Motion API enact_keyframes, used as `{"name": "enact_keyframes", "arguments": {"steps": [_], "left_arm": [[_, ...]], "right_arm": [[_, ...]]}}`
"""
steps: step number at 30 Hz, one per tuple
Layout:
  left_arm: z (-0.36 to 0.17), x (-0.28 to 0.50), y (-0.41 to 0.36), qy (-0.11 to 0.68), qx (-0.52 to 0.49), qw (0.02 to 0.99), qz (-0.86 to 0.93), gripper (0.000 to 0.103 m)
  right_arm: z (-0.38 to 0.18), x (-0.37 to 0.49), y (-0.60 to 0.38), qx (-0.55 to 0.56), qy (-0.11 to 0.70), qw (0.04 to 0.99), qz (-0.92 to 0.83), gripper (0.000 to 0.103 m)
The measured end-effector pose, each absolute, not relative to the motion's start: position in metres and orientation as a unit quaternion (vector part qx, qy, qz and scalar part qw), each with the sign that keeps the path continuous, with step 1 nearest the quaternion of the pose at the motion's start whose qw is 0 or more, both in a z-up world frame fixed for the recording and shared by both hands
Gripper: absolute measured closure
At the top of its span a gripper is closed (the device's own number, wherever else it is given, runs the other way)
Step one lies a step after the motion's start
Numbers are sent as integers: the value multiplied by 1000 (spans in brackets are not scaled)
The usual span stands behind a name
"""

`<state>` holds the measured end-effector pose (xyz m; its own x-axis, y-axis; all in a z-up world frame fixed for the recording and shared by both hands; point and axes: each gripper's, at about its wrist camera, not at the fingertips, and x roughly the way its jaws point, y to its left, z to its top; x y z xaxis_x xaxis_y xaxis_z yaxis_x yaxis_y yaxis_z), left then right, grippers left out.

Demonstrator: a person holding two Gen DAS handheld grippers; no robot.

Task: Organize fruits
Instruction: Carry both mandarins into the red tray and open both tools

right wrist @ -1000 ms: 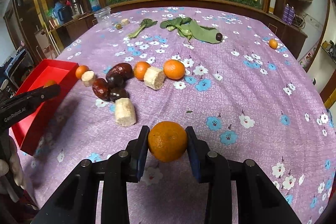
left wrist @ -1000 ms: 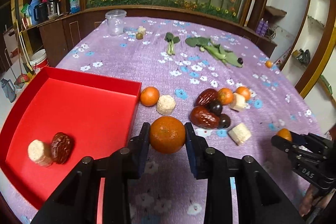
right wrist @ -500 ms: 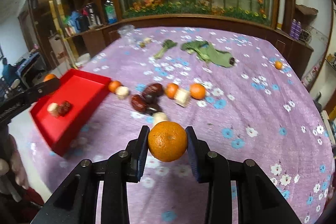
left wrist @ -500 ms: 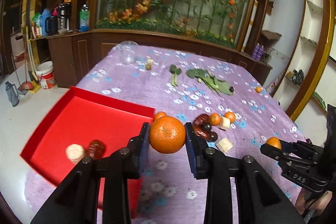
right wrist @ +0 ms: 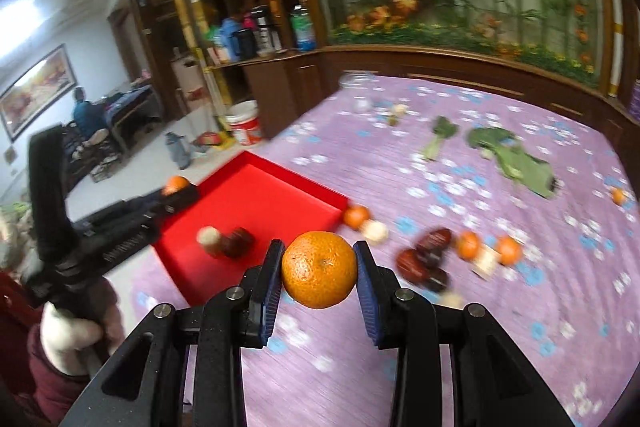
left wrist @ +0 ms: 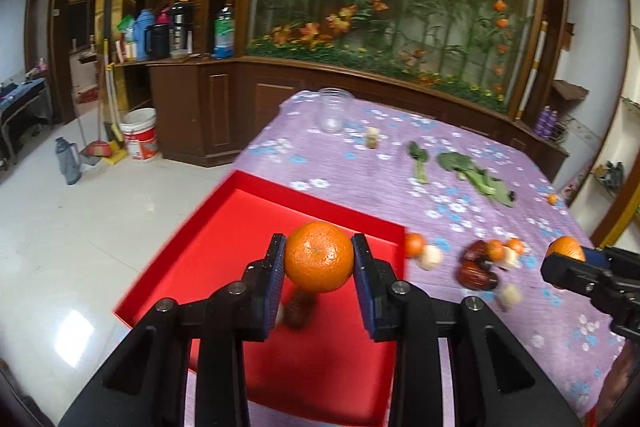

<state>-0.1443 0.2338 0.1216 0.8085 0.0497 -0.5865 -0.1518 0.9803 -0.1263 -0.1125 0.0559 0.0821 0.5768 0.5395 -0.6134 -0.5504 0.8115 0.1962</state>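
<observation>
My left gripper [left wrist: 319, 259] is shut on an orange [left wrist: 319, 256] and hangs above the red tray [left wrist: 224, 227], which lies at the left edge of the purple flowered table [left wrist: 472, 227]. A dark date [left wrist: 298, 309] shows in the tray just under that orange. My right gripper [right wrist: 319, 269] is shut on a second orange [right wrist: 319, 269], held over the tablecloth to the right of the red tray [right wrist: 264, 195]. In the right wrist view the tray holds a pale cut piece [right wrist: 209, 237] and a date [right wrist: 238, 242]. The left gripper [right wrist: 176, 193] appears there at the left with its orange.
A cluster of dates [right wrist: 424, 259], small oranges [right wrist: 468, 244] and pale pieces lies right of the tray, with one small orange [right wrist: 356, 217] at the tray's corner. Leafy greens [right wrist: 516, 157] and a clear cup [left wrist: 332, 109] sit farther back. Floor drops off left of the table.
Both grippers rose and swung left with their oranges. The left orange went from above the cloth to above the tray. The table fruit now looks smaller and farther away.
</observation>
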Motion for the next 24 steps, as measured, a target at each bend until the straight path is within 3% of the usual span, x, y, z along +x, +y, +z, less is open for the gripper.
{"name": "enact_keyframes", "arguments": {"steps": [10,24], "left_arm": [[81,-79,304,367,-98,920,96,71],[52,-52,313,404,-111,902,101,69]], "right_arm": [[16,-43,143,-4,427,838,339,65],[-33,-11,183,-18,465,812,351,63]]}}
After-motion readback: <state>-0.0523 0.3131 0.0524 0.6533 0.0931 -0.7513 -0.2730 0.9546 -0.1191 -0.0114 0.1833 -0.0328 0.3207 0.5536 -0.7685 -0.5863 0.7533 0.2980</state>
